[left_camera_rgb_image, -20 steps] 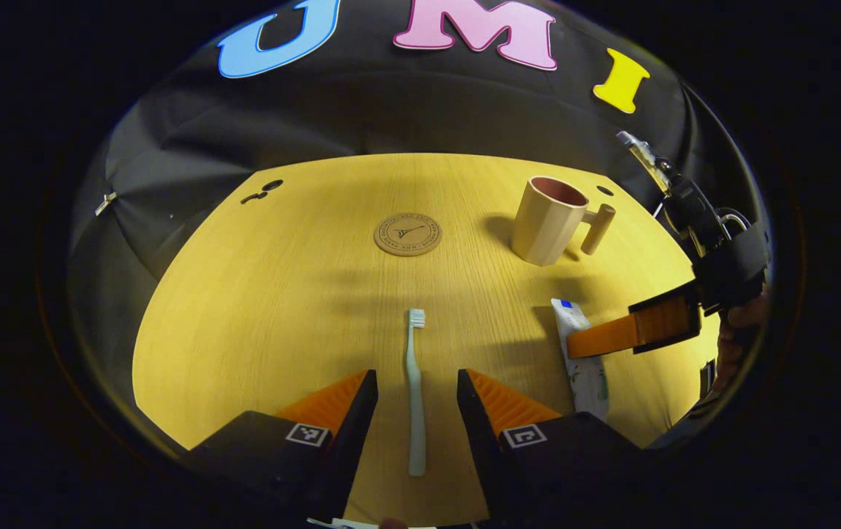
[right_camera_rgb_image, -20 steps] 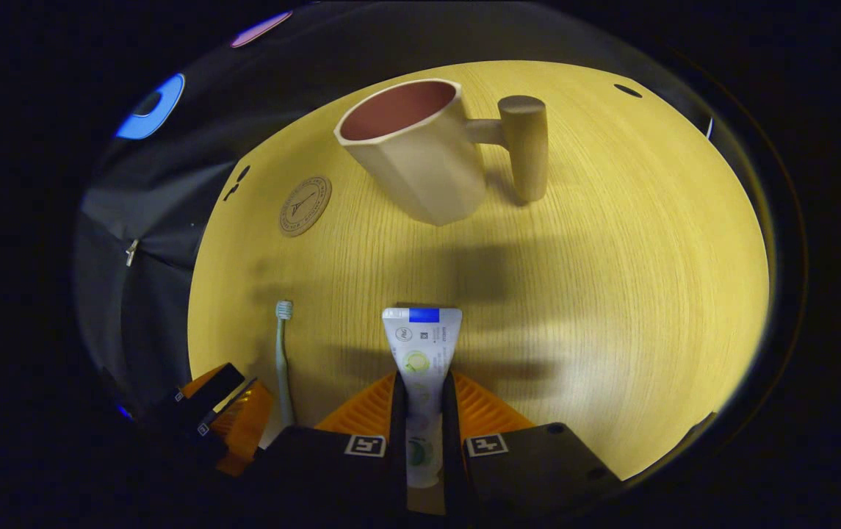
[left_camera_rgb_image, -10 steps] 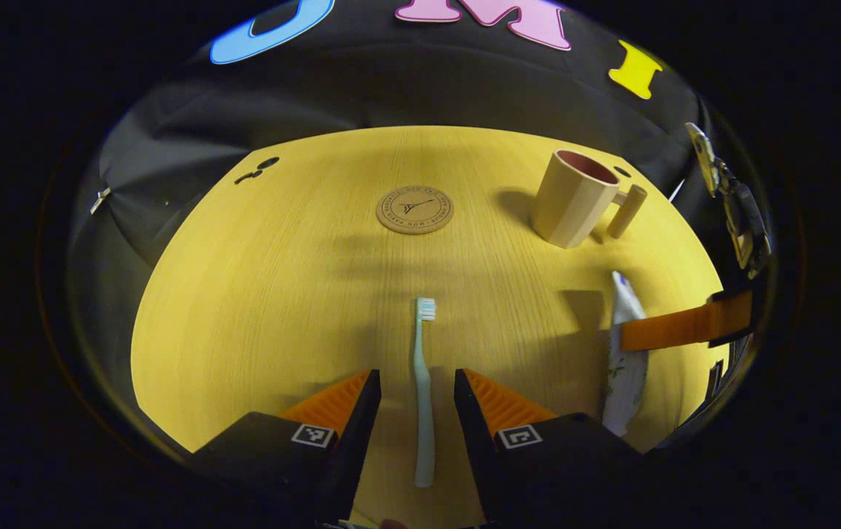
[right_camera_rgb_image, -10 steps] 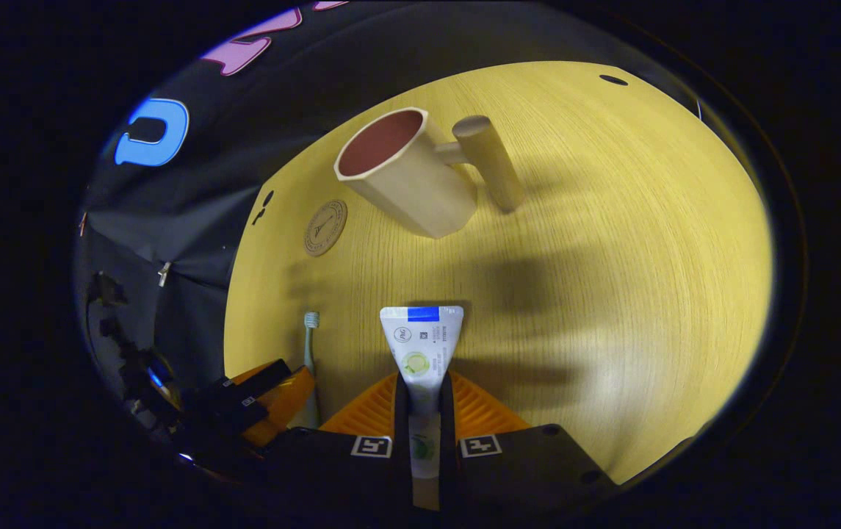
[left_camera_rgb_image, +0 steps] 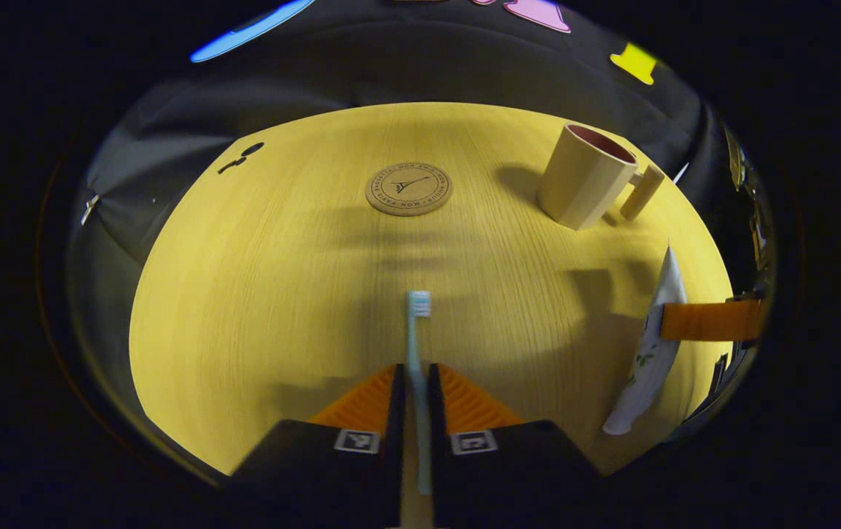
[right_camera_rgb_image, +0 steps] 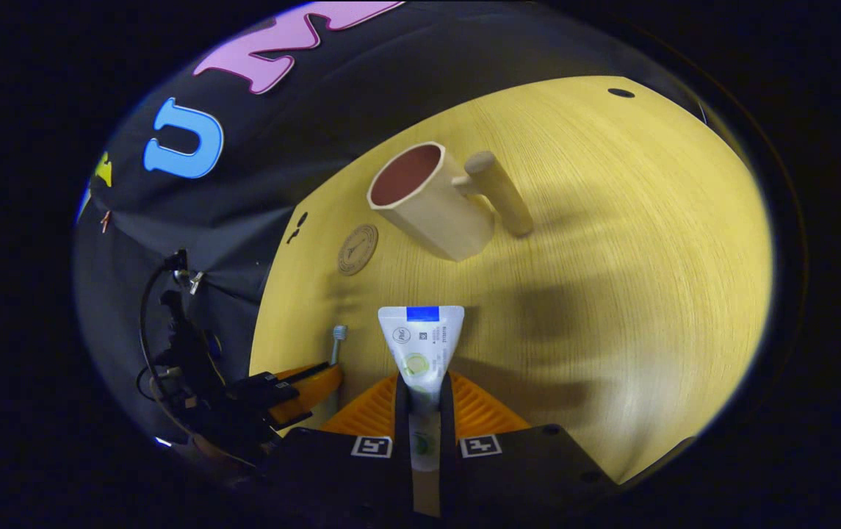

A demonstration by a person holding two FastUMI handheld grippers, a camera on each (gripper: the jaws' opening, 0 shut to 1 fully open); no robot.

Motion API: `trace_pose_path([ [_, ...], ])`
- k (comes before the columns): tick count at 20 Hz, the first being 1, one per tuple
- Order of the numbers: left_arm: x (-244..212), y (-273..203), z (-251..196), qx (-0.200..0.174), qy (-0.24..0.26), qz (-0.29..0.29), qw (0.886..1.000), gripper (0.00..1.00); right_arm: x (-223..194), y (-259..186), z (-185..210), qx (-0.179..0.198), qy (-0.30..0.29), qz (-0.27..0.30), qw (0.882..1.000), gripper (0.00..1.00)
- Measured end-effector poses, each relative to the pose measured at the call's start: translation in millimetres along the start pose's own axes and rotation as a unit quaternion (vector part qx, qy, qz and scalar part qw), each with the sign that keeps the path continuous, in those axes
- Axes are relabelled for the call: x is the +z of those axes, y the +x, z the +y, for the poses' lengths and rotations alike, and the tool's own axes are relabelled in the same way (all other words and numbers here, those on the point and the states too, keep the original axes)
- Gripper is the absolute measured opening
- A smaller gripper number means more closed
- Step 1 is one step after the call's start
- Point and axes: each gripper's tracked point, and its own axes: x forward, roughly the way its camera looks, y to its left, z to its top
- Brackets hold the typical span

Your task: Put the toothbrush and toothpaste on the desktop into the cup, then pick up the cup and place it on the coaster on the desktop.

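My left gripper (left_camera_rgb_image: pixel 416 382) is shut on the pale green toothbrush (left_camera_rgb_image: pixel 416 330), whose bristled head points away over the table. My right gripper (right_camera_rgb_image: pixel 424 389) is shut on the white toothpaste tube (right_camera_rgb_image: pixel 421 344), held off the table with its flat end forward. In the left gripper view the tube (left_camera_rgb_image: pixel 654 345) hangs at the right, clamped by the right gripper's fingers (left_camera_rgb_image: pixel 706 321). The beige cup (left_camera_rgb_image: pixel 586 184) with a dark red inside and a peg handle stands upright at the far right of the table; it also shows as the cup (right_camera_rgb_image: pixel 431 206). The round cork coaster (left_camera_rgb_image: pixel 408 189) lies bare at the far middle.
The yellow wooden table (left_camera_rgb_image: pixel 266 294) ends at black cloth at the back. A small dark hole (left_camera_rgb_image: pixel 251 149) sits near the far left corner. In the right gripper view the left gripper (right_camera_rgb_image: pixel 302 386) and its cable (right_camera_rgb_image: pixel 163 330) show at the lower left.
My left gripper has shut on the toothbrush, which lay between open fingers before. My right gripper has lifted the toothpaste tube off the table and tilted.
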Motion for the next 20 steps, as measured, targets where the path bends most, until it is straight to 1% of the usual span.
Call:
trace_pose_path([
  [1, -0.7, 0.4, 0.7, 0.003, -0.003, 0.003, 1.000, 0.17, 3.6, -2.5, 1.0, 0.004, -0.003, -0.007, 1.000, 0.18],
  [2, 0.2, 0.0, -1.3, 0.002, -0.005, 0.007, 1.000, 0.15, 4.1, -5.5, 2.6, 0.007, -0.004, -0.012, 1.000, 0.18],
  [4, 3.0, -0.6, -1.5, -0.003, -0.009, 0.004, 1.000, 0.05, 8.0, -6.9, 2.7, 0.013, -0.006, -0.022, 1.000, 0.18],
  [5, 3.1, -0.8, -1.4, -0.006, -0.010, 0.002, 1.000, 0.08, 9.5, -8.5, 2.9, 0.017, -0.007, -0.025, 1.000, 0.18],
  [8, 9.1, -5.2, -5.4, -0.022, -0.014, -0.022, 0.999, 0.06, 15.8, -14.8, 9.9, 0.031, -0.014, -0.042, 0.999, 0.18],
  [11, 21.7, -18.6, -12.4, -0.037, -0.017, -0.062, 0.997, 0.06, 21.9, -20.3, 22.3, 0.049, -0.025, -0.064, 0.996, 0.18],
  [13, 38.0, -33.8, -19.7, -0.053, -0.026, -0.099, 0.993, 0.06, 26.9, -26.0, 28.5, 0.058, -0.031, -0.079, 0.995, 0.19],
  [16, 66.6, -65.0, -32.0, -0.083, -0.044, -0.160, 0.983, 0.06, 39.2, -40.4, 37.1, 0.065, -0.040, -0.102, 0.992, 0.18],
  [18, 86.7, -90.4, -40.3, -0.107, -0.062, -0.201, 0.972, 0.06, 52.5, -52.5, 45.7, 0.075, -0.056, -0.126, 0.988, 0.18],
  [20, 101.3, -113.7, -42.7, -0.118, -0.073, -0.234, 0.962, 0.06, 66.4, -69.3, 56.1, 0.086, -0.069, -0.145, 0.983, 0.18],
])
